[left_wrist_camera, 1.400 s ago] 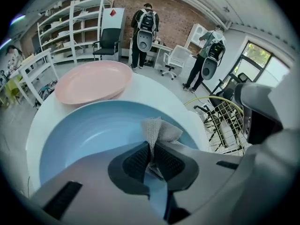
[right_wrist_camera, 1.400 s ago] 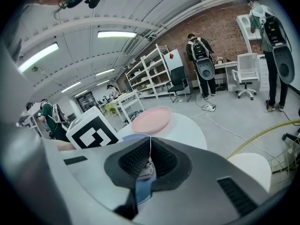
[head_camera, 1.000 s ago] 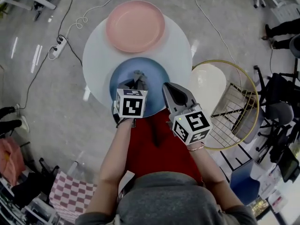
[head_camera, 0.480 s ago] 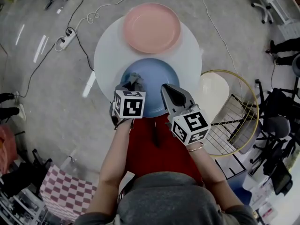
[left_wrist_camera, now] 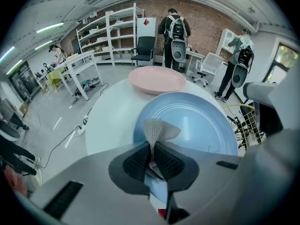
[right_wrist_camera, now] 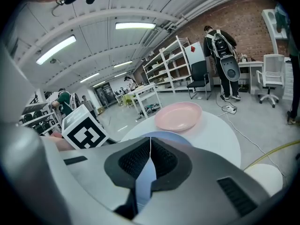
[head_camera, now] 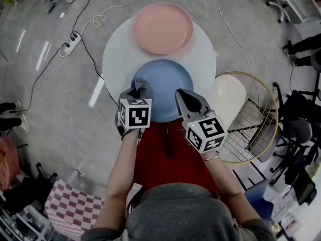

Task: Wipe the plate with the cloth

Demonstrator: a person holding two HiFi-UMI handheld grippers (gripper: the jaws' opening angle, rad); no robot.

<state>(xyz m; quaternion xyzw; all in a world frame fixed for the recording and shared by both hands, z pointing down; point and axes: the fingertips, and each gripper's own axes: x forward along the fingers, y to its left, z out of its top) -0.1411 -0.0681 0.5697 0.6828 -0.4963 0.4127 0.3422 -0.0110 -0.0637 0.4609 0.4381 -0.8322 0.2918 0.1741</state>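
A: Nearest entry?
B: Left gripper [left_wrist_camera: 152, 153], jaws clamped on grey cloth [left_wrist_camera: 159, 129]. Right gripper [right_wrist_camera: 150, 146] alongside, jaws pressed together, nothing held; only a sliver of blue visible through the gap below the tips.

A: Lie of the cloth?
B: Long axis in line with the jaws. Free end toward 12 o'clock in the left gripper view, fanned slightly toward 1. Placed over the blue plate [left_wrist_camera: 201, 125], at its 9 o'clock edge in the head view. Contact with the plate's surface: cannot tell.

A: View against view?
B: Weave and fanned tip legible in the left gripper view only. In the head view, a small grey tuft. In the right gripper view, marker cube [right_wrist_camera: 84, 131] of the left gripper at 9 o'clock, no cloth.

A: Farther out?
B: Pink plate [head_camera: 163, 27] at 12 o'clock beyond the blue one, both on round white table [head_camera: 118, 59]. Wire rack [head_camera: 248, 119] on the floor at 3 o'clock, head view only. Shelving [left_wrist_camera: 119, 36] and standing people [left_wrist_camera: 176, 29], gripper views only.
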